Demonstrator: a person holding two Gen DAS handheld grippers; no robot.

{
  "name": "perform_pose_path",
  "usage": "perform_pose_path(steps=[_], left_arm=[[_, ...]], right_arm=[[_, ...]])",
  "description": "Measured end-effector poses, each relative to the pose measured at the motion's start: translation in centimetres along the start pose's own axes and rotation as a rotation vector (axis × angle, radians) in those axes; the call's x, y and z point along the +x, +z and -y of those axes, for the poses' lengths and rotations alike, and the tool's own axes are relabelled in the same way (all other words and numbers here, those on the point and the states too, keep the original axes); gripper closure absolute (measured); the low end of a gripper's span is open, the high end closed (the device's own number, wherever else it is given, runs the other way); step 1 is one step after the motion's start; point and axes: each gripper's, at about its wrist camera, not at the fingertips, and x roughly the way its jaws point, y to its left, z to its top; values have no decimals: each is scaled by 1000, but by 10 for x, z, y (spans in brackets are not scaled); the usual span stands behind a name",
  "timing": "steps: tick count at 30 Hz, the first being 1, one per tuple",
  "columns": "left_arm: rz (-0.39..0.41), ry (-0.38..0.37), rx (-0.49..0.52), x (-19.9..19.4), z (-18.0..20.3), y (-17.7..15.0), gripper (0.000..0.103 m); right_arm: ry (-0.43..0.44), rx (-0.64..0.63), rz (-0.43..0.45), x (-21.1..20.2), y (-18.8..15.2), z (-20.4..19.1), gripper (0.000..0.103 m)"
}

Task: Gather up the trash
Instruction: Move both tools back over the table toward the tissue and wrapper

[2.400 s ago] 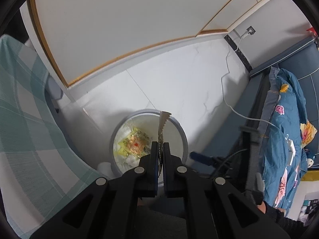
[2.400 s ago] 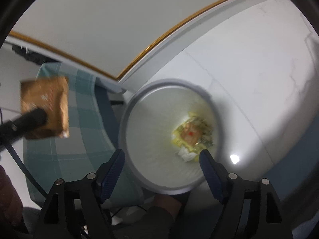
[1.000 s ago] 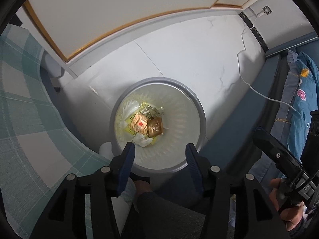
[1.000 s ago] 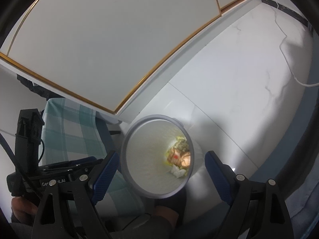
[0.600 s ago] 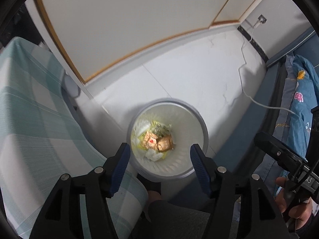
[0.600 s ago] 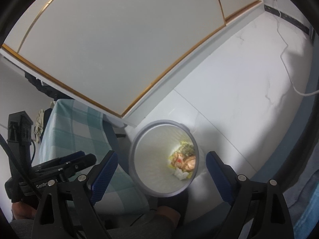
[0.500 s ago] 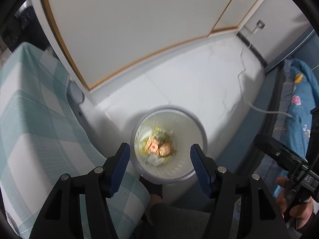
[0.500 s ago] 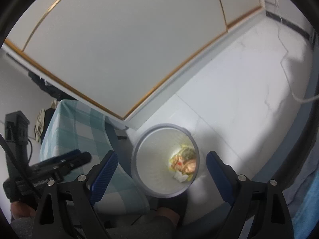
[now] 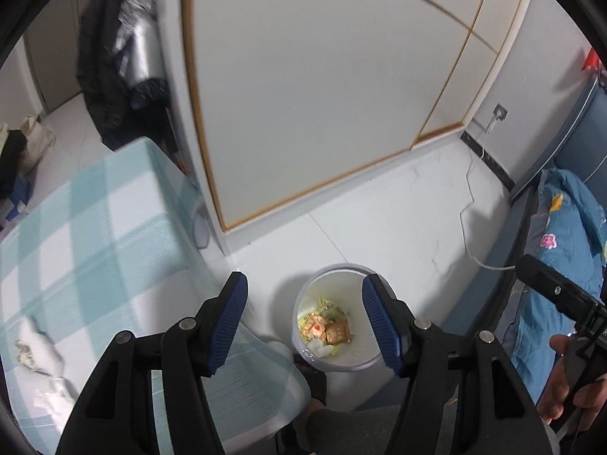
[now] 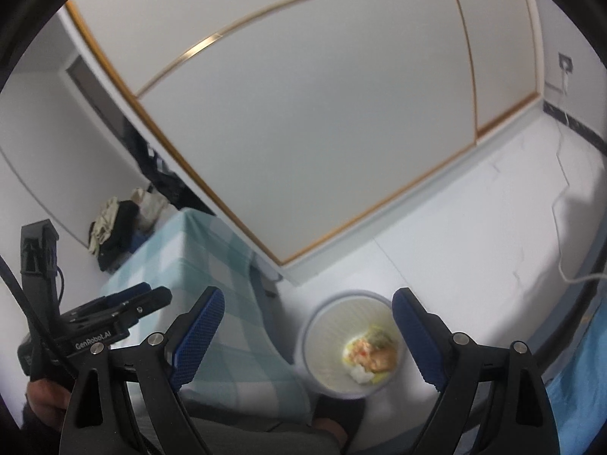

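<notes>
The white waste bin [image 9: 338, 362] stood on the pale floor [image 9: 398, 220], low in the left wrist view, at about six o'clock from the picture's middle. At its bottom lay the collected trash [image 9: 325, 329]: a brown packet, an orange-and-red wrapper, yellowish scraps and a crumpled white piece. In the right wrist view the same bin [image 10: 326, 345] sat at about five o'clock, blurred, with the wrappers [image 10: 371, 354] bunched toward its right wall.

The left gripper [image 9: 303, 316] hung above the bin with its blue-padded fingers [image 9: 227, 320] spread apart; its jaws had just been opening, and nothing was between them. The right gripper [image 10: 307, 335] was spread wide too, with nothing between its pads, the bin showing through the gap far below.

At nine o'clock from the bin stood a table under a teal-and-white checked cloth [image 9: 87, 250], its corner just beside the bin. Crumpled white tissues [image 9: 41, 356] lay on the cloth near the left edge of the left wrist view. Behind the bin, at twelve o'clock, rose white wardrobe doors with gold trim [image 9: 322, 94]. At three o'clock lay blue flowered bedding [image 9: 565, 235], and a white cable [image 9: 470, 227] trailed across the floor from a wall socket.
</notes>
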Motion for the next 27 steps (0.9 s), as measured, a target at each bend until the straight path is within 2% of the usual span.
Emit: perform_pose_path(steps=[4, 8, 13, 20, 27], left_arm=[[72, 44, -8, -28, -17, 0, 42], [146, 92, -33, -56, -37, -5, 34], [207, 133, -81, -85, -69, -11, 33], [261, 176, -145, -115, -110, -23, 33], [303, 226, -224, -139, -158, -46, 31]], right_arm=[[37, -44, 39, -18, 7, -32, 12], [79, -102, 76, -32, 11, -67, 12], [144, -175, 113, -43, 10, -115, 12], [229, -232, 113, -40, -2, -168, 10], [305, -328, 55, -17, -25, -225, 10]])
